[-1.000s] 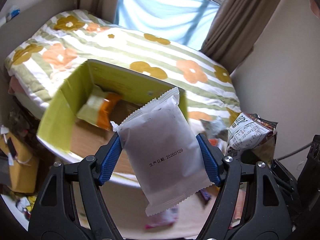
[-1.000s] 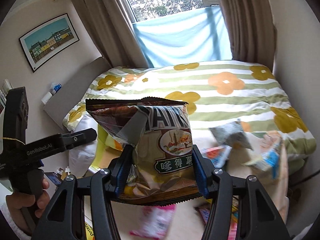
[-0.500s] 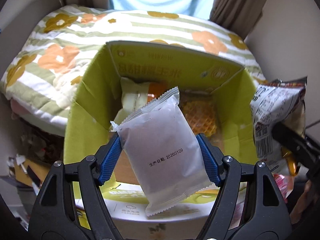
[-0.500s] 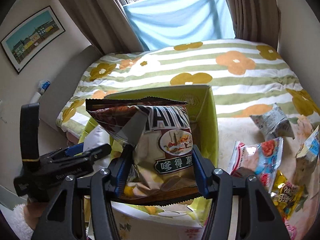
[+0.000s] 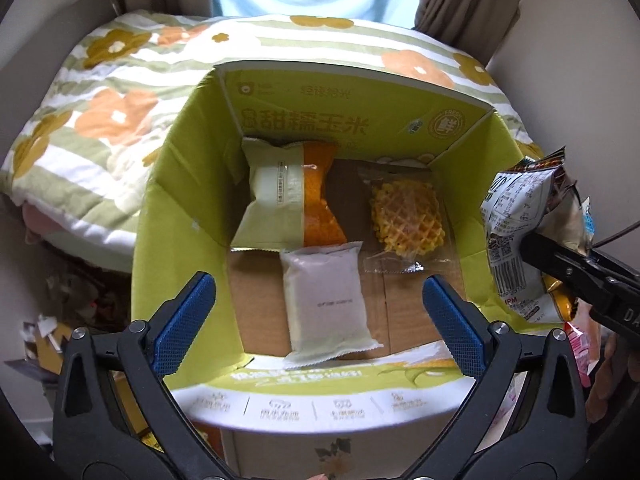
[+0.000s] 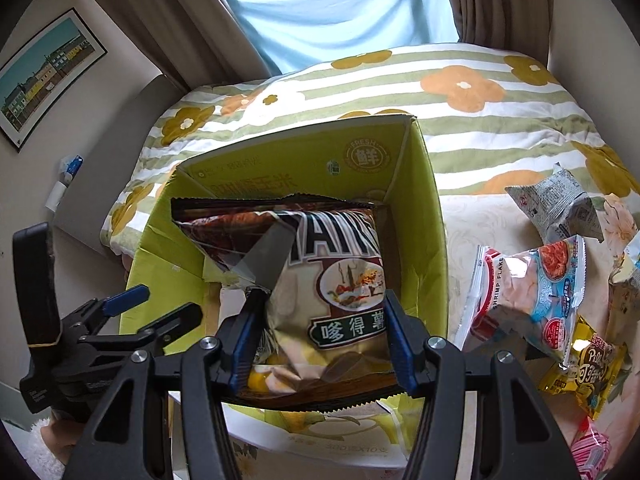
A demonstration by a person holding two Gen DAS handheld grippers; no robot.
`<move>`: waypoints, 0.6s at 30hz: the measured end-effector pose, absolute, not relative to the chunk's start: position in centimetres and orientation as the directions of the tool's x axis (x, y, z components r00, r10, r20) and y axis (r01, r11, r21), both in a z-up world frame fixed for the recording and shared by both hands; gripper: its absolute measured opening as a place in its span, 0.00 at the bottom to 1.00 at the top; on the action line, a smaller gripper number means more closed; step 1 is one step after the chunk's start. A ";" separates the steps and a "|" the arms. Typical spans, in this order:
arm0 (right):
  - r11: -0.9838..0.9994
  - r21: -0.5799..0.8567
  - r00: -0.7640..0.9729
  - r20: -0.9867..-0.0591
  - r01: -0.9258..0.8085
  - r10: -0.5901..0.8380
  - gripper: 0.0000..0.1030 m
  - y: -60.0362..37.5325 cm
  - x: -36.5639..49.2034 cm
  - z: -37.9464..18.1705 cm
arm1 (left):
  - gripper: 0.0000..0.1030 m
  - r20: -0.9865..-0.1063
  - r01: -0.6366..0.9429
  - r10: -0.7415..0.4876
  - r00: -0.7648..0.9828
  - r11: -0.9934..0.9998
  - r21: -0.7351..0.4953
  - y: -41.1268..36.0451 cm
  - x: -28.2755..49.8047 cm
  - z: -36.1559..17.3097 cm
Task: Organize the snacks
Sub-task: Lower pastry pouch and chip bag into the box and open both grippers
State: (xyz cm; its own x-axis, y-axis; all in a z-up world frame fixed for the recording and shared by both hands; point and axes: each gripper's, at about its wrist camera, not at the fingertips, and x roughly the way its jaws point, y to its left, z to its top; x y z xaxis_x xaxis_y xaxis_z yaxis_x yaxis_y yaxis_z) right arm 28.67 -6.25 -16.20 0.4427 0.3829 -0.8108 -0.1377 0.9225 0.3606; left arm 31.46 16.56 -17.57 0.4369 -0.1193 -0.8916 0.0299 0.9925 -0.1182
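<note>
- A green-and-white striped bedspread with orange flowers (image 5: pixel 120 92) fills the room's middle; brown curtains (image 6: pixel 496 0) and a pale blue cloth (image 6: pixel 348 12) hang at 12 o'clock.
- The open lime-green cardboard box (image 5: pixel 192 184) sits before the bed.
- The left gripper (image 5: pixel 316 320) is spread wide, grasping nothing; the frosted white snack packet (image 5: pixel 326 300) lies on the box floor.
- The right gripper (image 6: pixel 318 340) is clenched on a brown crisp bag (image 6: pixel 320 280) above the box.
- That bag hides most of the box interior; loose packets at 3 o'clock are cut off.
</note>
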 end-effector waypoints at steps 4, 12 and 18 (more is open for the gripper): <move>0.926 0.340 0.426 -0.822 -0.166 0.378 0.51 -5.5 28.6 -16.3 | 1.00 -0.884 0.008 -0.096 0.458 0.995 -0.104 16.9 30.5 -16.9; 0.922 0.344 0.415 -0.823 -0.176 0.387 0.76 -4.6 29.1 -16.4 | 1.00 -0.869 -0.030 -0.091 0.486 0.992 -0.121 18.1 28.9 -15.7; 0.930 0.320 0.453 -0.812 -0.183 0.369 1.00 -5.0 28.1 -16.5 | 1.00 -0.859 -0.042 -0.089 0.505 0.991 -0.128 18.6 27.9 -15.2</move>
State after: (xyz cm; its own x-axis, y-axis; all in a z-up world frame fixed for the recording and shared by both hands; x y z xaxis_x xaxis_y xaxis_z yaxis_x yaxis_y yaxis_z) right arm 28.14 -5.01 -16.50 0.4532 0.3688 -0.8116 -0.1833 0.9295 0.3200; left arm 27.94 18.58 -15.18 0.5045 -0.0889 -0.8588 -0.0424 0.9909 -0.1275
